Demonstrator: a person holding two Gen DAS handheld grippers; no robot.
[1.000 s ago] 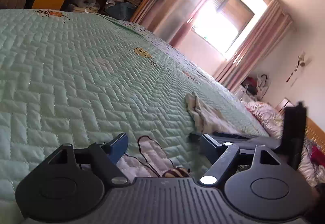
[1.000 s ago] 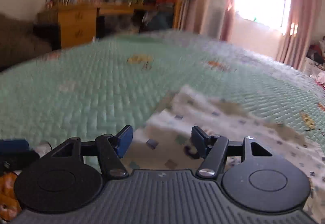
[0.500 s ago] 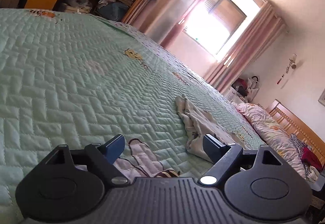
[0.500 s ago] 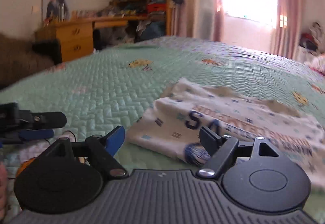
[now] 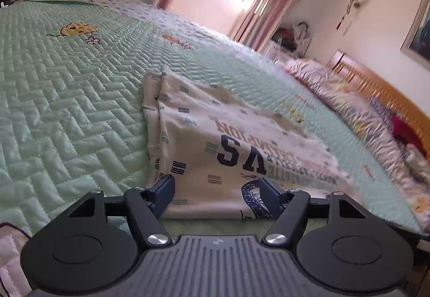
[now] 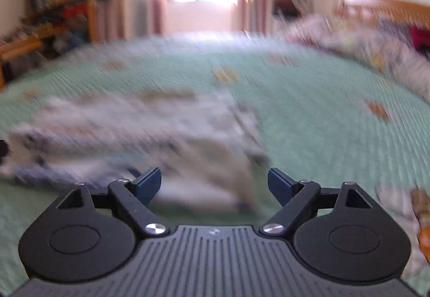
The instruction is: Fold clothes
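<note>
**Both grippers line up on the near hem of the printed garment**

A cream printed garment [image 5: 215,141], marked with dark letters and small dashes, lies partly folded on the green quilted bed [image 5: 67,98], its near hem facing the tools. The left hand-held gripper [image 5: 215,196] sits low at that hem with its jaws spread wide; the blue pads flank the cloth's near left corner and nothing is pinched. The right hand-held gripper [image 6: 215,184] is likewise spread and empty, pointed at the same garment [image 6: 150,133] toward its right side. That view is heavily blurred, so whether it touches the fabric cannot be told.

The step in hand looks like the approach for the next fold: each tool is taking a place along the near edge. The next move probably calls for dropping the lower fingers under the hem, closing on both layers near the corners, then lifting evenly and carrying the edge toward the far side, so the fold lands square without dragging the quilt.
</note>
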